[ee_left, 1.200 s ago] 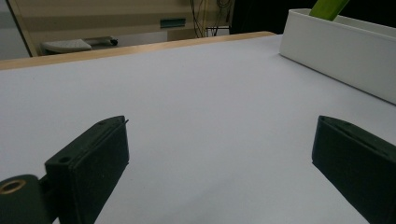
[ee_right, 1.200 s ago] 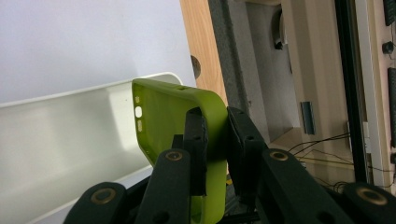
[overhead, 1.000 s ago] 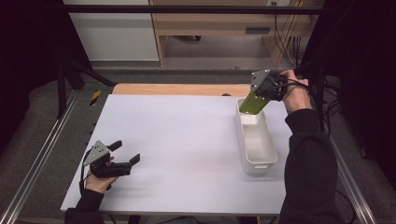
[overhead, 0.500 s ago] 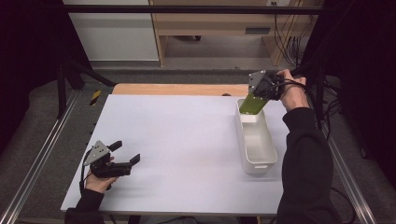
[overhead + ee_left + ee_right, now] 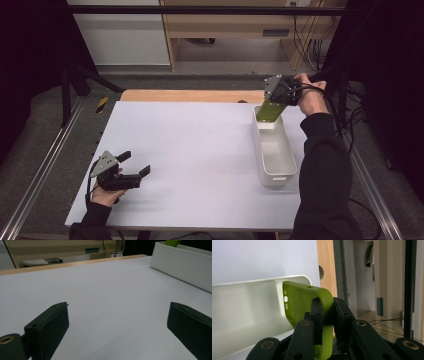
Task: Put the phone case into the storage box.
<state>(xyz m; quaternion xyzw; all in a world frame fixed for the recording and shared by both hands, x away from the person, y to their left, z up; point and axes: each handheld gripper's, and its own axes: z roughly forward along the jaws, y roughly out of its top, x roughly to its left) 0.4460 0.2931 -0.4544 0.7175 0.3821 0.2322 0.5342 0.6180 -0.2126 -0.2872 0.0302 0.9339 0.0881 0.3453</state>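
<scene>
a green phone case (image 5: pixel 268 111) is gripped by the right gripper (image 5: pixel 276 96) at the far right of the white table (image 5: pixel 200 150). in the high view the case is held tilted above the far end of a white rectangular bin (image 5: pixel 274 147), with its lower edge dipping inside the bin's rim. in the right gripper view the two black jaws are seen clamped on one side wall of the phone case (image 5: pixel 312 305), one jaw inside the shell and one outside, and the hollow inner face with small cut-outs is turned toward the bin's (image 5: pixel 249 312) pale interior. whether the case touches the bin's floor or wall cannot be told. the right gripper is carried by a hand (image 5: pixel 310 95) in a dark sleeve, and a cable is seen trailing from it.

the left gripper (image 5: pixel 134 169) is held low over the near left part of the table, well apart from the bin. its jaws are spread wide, with nothing between them; in the left gripper view bare white table surface (image 5: pixel 107 300) is seen between the two jaws, and the bin's (image 5: pixel 180 263) side wall is seen at the upper right, with a sliver of the green case (image 5: pixel 172 242) above its rim. a wooden strip (image 5: pixel 190 95) is laid along the table's far edge.
</scene>
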